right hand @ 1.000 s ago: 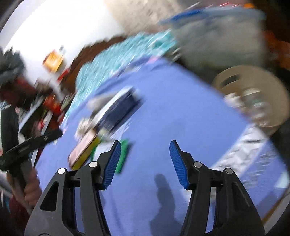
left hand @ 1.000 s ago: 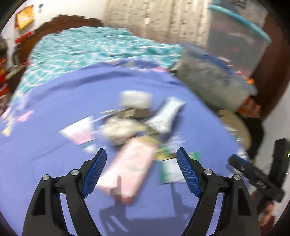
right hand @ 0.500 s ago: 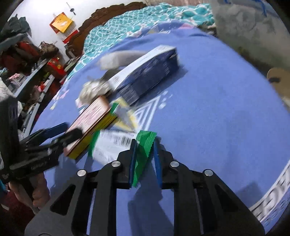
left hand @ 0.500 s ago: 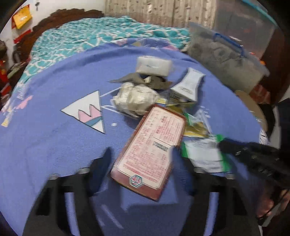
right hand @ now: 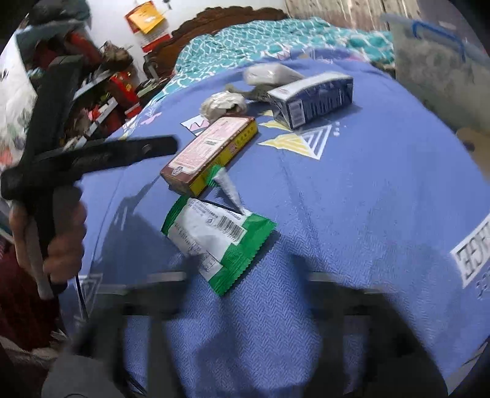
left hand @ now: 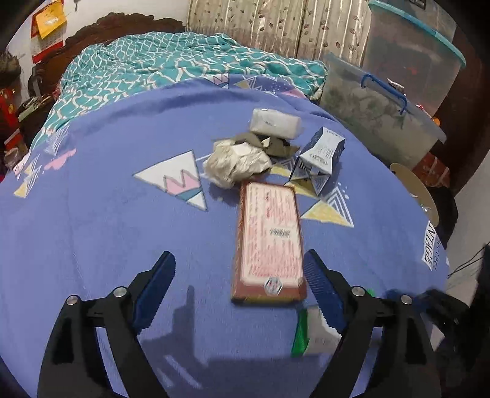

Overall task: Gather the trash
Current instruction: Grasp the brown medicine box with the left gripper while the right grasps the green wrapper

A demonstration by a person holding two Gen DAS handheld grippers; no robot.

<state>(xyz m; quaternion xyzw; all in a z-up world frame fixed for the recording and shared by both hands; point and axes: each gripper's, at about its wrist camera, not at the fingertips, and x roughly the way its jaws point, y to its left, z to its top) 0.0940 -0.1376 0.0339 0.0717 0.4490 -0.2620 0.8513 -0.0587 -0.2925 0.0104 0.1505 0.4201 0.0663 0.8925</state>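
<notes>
Trash lies on a blue bedspread. A flat red-brown box lies just ahead of my open, empty left gripper, near its right finger. Beyond it are a crumpled paper wad, a blue-and-white carton and a white packet. A green-and-white wrapper lies loose in front of my right gripper, whose fingers are motion-blurred at the bottom of the right wrist view and spread apart. The wrapper also shows in the left wrist view. The box and carton show behind it.
A teal patterned blanket covers the far bed by a wooden headboard. Clear storage bins stand at the right edge. A round beige basket sits beside the bed. Cluttered shelves are at left.
My right gripper was shut on the green wrapper; now its fingers are apart and the wrapper lies on the bedspread. My left gripper has drawn back from the red-brown box.
</notes>
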